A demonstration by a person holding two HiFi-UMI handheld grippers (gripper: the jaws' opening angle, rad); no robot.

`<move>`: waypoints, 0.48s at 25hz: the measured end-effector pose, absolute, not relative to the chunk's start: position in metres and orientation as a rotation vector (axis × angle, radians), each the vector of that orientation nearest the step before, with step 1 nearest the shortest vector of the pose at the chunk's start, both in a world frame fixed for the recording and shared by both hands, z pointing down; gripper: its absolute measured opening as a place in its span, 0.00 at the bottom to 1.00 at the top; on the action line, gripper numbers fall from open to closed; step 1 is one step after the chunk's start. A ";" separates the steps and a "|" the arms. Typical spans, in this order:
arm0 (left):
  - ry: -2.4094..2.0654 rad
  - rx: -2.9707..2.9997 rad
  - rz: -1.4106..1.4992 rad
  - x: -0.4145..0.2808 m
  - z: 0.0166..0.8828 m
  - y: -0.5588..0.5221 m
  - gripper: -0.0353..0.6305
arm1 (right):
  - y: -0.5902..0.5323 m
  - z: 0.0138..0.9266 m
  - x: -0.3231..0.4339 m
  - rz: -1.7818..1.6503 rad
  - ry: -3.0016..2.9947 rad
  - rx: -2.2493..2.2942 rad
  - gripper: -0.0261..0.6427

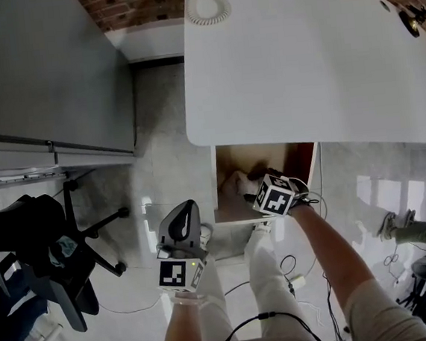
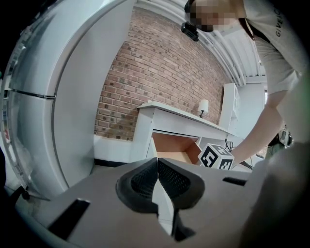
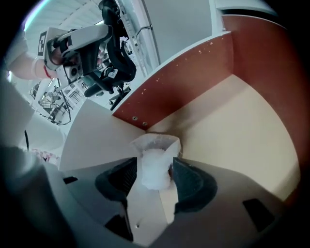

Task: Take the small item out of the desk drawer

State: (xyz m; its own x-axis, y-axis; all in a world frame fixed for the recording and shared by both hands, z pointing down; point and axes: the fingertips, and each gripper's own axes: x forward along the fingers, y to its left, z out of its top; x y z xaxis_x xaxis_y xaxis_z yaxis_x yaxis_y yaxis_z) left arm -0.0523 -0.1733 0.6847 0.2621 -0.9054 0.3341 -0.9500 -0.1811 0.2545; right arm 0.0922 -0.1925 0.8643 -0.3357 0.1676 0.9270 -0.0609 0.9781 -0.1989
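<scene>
The right tongs (image 3: 155, 165) stand open inside the drawer (image 3: 242, 140), with the small white item (image 3: 154, 178) between them. The left tongs (image 2: 157, 175) are closed and empty.

Dark capitals run up the person's pale shirt (image 2: 277, 29) at the far right edge of the left gripper view. They begin "GIV", and the letters after that are too blurred and cut off to tell. The right gripper's marker cube (image 1: 275, 195) and the left gripper's marker cube (image 1: 179, 273) each bear black-and-white square markers, blocky patterns and not letters or numbers, which show again on the right one, near the open drawer, in the left gripper view.
</scene>
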 end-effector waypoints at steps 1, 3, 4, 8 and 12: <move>-1.685 2.130 0.152 -0.053 0.686 -0.172 0.06 | -0.192 0.866 0.092 0.230 -1.895 -0.090 0.40; -1.686 2.122 0.159 -0.054 0.690 -0.170 0.06 | -0.190 0.870 0.092 0.220 -1.885 -0.115 0.40; -1.687 2.118 0.163 -0.055 0.691 -0.170 0.06 | -0.190 0.873 0.091 0.212 -1.879 -0.125 0.40; -1.691 2.109 0.170 -0.057 0.696 -0.167 0.06 | -0.189 0.882 0.088 0.208 -1.863 -0.148 0.35; -1.696 2.101 0.167 -0.057 0.699 -0.167 0.06 | -0.190 0.888 0.087 0.256 -1.854 -0.149 0.30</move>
State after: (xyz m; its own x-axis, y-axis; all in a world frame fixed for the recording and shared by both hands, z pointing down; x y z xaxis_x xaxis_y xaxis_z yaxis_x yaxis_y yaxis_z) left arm -0.0570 -0.1666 0.6990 0.2435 -0.9020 0.3564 -0.9543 -0.1572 0.2541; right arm 0.0866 -0.1901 0.8881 -0.2939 0.2323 0.9272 -0.0281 0.9675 -0.2513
